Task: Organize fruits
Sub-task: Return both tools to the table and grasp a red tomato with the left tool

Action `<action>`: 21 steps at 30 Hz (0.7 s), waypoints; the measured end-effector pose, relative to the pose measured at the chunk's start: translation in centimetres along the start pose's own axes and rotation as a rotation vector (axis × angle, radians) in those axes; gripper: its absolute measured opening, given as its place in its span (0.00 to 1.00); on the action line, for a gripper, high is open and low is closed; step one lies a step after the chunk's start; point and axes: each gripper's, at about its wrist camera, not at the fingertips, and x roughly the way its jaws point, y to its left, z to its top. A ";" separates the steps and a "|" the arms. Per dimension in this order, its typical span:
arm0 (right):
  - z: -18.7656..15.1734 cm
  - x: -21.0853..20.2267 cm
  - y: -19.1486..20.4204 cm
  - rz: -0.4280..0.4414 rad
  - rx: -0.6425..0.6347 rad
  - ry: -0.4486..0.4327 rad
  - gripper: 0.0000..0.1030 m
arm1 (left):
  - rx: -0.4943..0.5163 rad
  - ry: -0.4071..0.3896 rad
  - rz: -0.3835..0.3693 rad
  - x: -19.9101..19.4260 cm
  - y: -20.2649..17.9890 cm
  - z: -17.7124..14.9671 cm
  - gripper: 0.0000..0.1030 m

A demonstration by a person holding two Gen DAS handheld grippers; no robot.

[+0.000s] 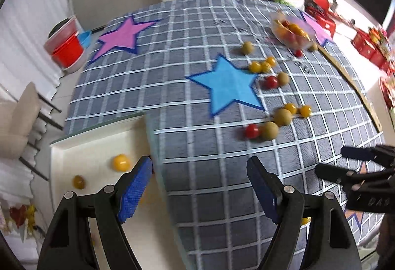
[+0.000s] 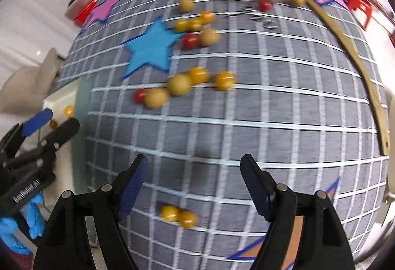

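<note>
Fruits lie scattered over the grey checked tablecloth [image 1: 197, 102]: in the left wrist view a loose cluster of a red tomato [image 1: 251, 131], two olive-green fruits [image 1: 269, 130] and small yellow ones [image 1: 305, 111] sits right of centre, just right of a blue star [image 1: 228, 86], with a second group higher up, near the star's upper right point. A clear bowl [image 1: 291, 30] holding more red and orange fruits stands in the upper right of the frame. At lower left a white tray [image 1: 84, 158] holds one yellow tomato [image 1: 121, 162] and a smaller amber fruit [image 1: 79, 181]. The left gripper [image 1: 200, 171] has its fingers spread wide with nothing between them, its left fingertip over the tray's right edge. In the right wrist view the right gripper [image 2: 195, 168] is likewise spread and empty above the cloth, and two yellow fruits [image 2: 177, 215] lie side by side, touching, low in the frame between its fingers. A pink star [image 1: 118, 35] lies at upper left of the cloth in the left wrist view.
</note>
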 end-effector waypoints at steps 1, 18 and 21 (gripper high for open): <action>0.0 -0.1 -0.6 -0.005 0.008 -0.003 0.78 | 0.008 0.005 0.005 0.4 -0.5 0.1 0.78; 1.5 -0.6 -4.5 -0.028 0.043 -0.024 0.78 | 0.039 0.084 0.031 4.7 -3.1 -0.3 0.78; 1.4 -0.3 -4.9 -0.022 0.042 -0.020 0.78 | 0.038 0.075 0.034 4.8 -3.3 -0.1 0.78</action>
